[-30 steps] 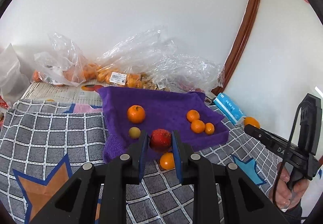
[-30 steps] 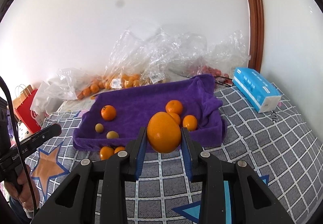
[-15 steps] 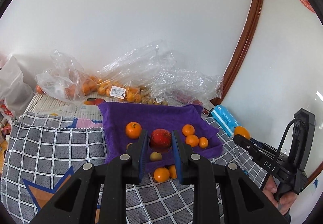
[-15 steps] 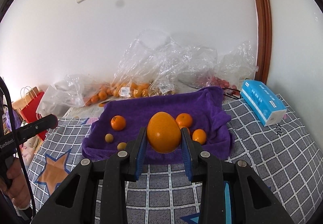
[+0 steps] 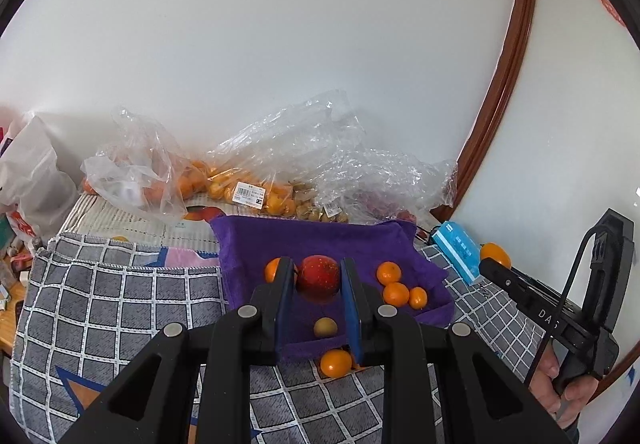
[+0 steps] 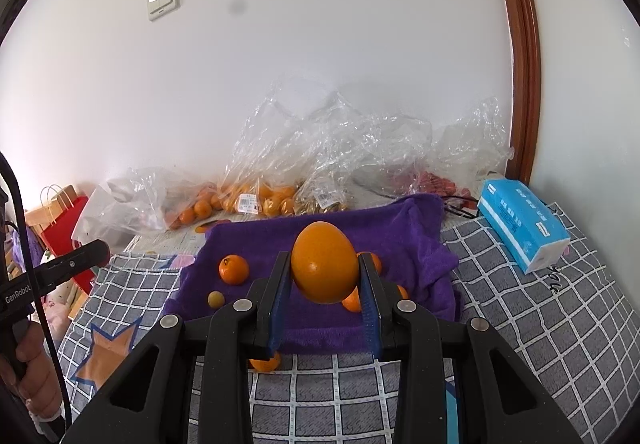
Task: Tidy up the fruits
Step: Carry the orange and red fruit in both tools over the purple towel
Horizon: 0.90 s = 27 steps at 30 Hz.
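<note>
One round red apple (image 5: 318, 276), one large oval orange (image 6: 324, 262), at least five small loose mandarins (image 5: 396, 293), one small yellow-green fruit (image 5: 325, 327), one purple towel (image 5: 256, 244) and one blue tissue box (image 6: 520, 224) are counted.

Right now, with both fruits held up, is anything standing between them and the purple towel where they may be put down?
Nothing visible blocks the way. The left gripper holds the red apple and the right gripper the big orange, both above the purple towel. Only small oranges already lie there, leaving bare cloth in the middle.
</note>
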### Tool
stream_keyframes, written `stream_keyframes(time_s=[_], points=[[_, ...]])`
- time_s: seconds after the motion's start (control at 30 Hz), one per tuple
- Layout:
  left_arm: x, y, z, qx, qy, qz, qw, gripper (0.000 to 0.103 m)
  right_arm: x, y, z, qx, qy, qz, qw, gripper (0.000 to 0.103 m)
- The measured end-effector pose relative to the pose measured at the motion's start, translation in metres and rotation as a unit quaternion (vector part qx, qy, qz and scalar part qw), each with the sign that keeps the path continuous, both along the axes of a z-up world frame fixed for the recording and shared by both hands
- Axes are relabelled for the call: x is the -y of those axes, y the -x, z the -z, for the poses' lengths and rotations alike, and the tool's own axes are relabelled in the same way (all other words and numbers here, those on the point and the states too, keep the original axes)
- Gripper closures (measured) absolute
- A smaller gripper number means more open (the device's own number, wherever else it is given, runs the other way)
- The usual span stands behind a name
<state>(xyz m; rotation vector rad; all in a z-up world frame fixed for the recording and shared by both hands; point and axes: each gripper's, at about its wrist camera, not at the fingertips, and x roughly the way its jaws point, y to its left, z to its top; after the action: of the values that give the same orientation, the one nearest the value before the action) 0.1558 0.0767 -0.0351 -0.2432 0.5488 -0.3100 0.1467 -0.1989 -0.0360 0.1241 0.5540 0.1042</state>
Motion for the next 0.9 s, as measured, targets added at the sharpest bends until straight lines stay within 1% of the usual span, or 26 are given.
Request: stream_keyframes(time_s=[0.1, 0.23, 0.37, 0.47, 0.53, 0.63, 0.7, 0.77, 0.9], points=[[0.000, -0.005, 0.002, 0.006, 0.001, -0.004, 1.0000, 0.081, -0.003, -0.004, 0.000, 0.006, -0.001, -0.004, 1.000, 0.070], [0.000, -0.016, 0.004, -0.001, 0.010, -0.005, 0.9999, 0.081, -0.005, -0.014, 0.003, 0.006, -0.001, -0.004, 1.000, 0.070], [0.003, -0.027, 0.005, -0.001, 0.004, -0.009, 1.0000, 0.081, -0.006, -0.024, 0.006, 0.004, -0.002, -0.006, 1.000, 0.070], [0.006, -0.040, 0.007, -0.004, -0.011, -0.004, 0.9999, 0.081, -0.008, -0.033, 0.008, 0.003, -0.001, -0.009, 1.000, 0.070], [0.005, -0.047, 0.012, -0.006, -0.013, -0.008, 0.9999, 0.081, -0.010, -0.040, 0.008, 0.003, -0.003, -0.014, 1.000, 0.070], [0.002, -0.053, 0.024, -0.013, -0.005, -0.010, 0.9998, 0.081, -0.014, -0.050, 0.011, 0.005, -0.002, -0.017, 1.000, 0.070], [0.001, -0.056, 0.035, -0.018, -0.004, -0.012, 0.9998, 0.081, -0.016, -0.055, 0.018, 0.005, -0.003, -0.020, 1.000, 0.070], [0.001, -0.060, 0.045, -0.031, -0.007, -0.008, 0.9995, 0.081, -0.017, -0.060, 0.029, 0.001, -0.002, -0.024, 1.000, 0.070], [0.000, -0.067, 0.058, -0.050, 0.003, -0.004, 0.9987, 0.081, -0.015, -0.071, 0.051, -0.019, -0.002, -0.029, 0.999, 0.070]])
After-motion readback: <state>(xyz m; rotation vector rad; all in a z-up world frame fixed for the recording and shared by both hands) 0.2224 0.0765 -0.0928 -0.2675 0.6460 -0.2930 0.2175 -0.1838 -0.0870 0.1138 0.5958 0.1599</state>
